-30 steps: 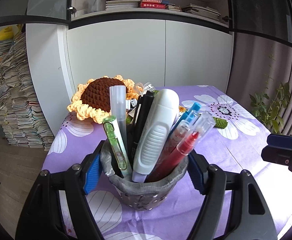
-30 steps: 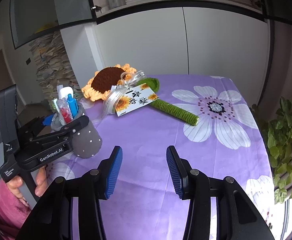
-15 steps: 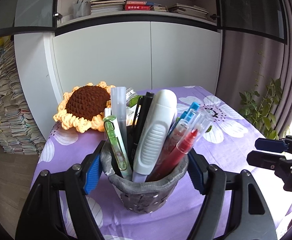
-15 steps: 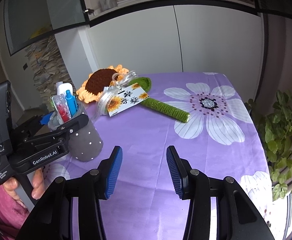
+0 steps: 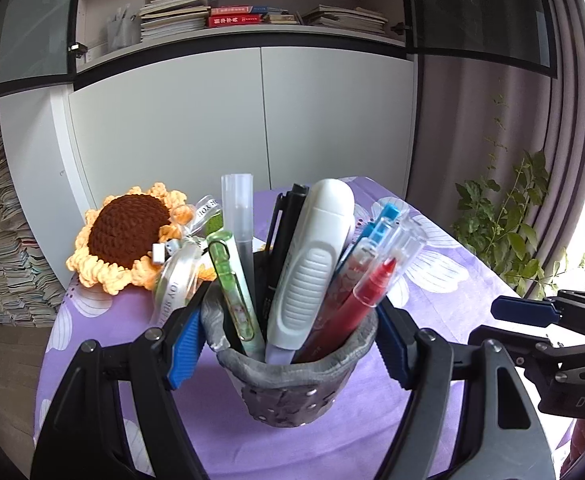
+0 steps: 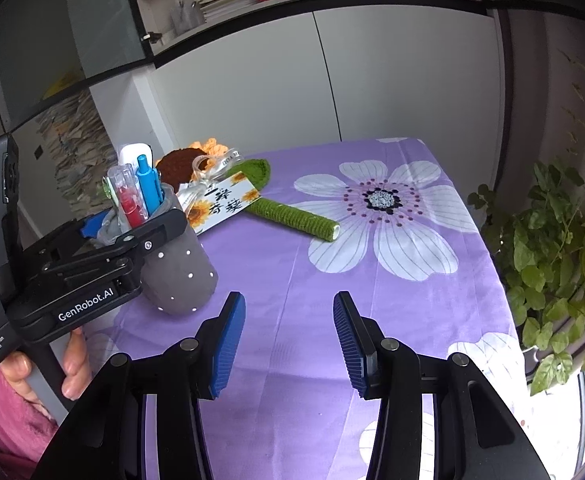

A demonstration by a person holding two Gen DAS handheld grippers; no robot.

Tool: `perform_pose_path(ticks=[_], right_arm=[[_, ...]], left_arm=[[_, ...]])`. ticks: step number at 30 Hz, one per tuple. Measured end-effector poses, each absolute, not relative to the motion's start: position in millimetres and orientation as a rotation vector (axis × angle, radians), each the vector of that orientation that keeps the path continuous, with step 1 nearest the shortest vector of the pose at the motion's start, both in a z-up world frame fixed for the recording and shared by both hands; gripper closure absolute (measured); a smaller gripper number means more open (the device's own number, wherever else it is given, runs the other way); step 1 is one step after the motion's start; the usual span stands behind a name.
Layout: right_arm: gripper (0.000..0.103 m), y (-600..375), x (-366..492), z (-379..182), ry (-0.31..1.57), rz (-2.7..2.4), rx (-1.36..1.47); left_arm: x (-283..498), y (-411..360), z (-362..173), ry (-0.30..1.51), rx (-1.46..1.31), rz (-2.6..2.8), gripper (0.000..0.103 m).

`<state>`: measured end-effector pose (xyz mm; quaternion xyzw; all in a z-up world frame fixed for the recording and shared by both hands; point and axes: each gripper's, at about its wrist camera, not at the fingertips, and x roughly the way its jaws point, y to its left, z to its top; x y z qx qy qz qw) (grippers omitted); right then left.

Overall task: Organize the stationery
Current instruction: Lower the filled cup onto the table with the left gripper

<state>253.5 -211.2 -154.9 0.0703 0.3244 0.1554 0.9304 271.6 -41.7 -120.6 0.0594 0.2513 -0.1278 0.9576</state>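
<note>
Left claw (image 5: 288, 344) grips the grey dotted pen holder (image 5: 288, 392) near its rim, blue pads pressed on both sides. The rim looks soft, felt-like, and bows in under the pads, so a squeeze lower on the body would likely hold firmer. The holder is crammed: white correction-tape dispenser (image 5: 316, 264), red pen (image 5: 366, 300), blue pens (image 5: 380, 228), green pen (image 5: 232, 288). Probably top-heavy and light; tilting could spill the pens. Right claw (image 6: 288, 334) stands open with nothing between its pads, over the purple floral bench (image 6: 372, 280), with the holder off to its left. Beyond the holder lies a crochet sunflower (image 5: 126, 234) with a ribbon and card.
</note>
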Motion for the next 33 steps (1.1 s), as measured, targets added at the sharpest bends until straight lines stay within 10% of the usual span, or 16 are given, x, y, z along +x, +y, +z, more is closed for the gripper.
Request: perform_pose_path(ticks=[33], right_arm=[[0.056, -217.7, 263.7, -161.9, 0.690, 0.308, 0.177]], left_arm=[[272.6, -48.0, -135.6, 0.534, 0.133, -0.265, 0.022]])
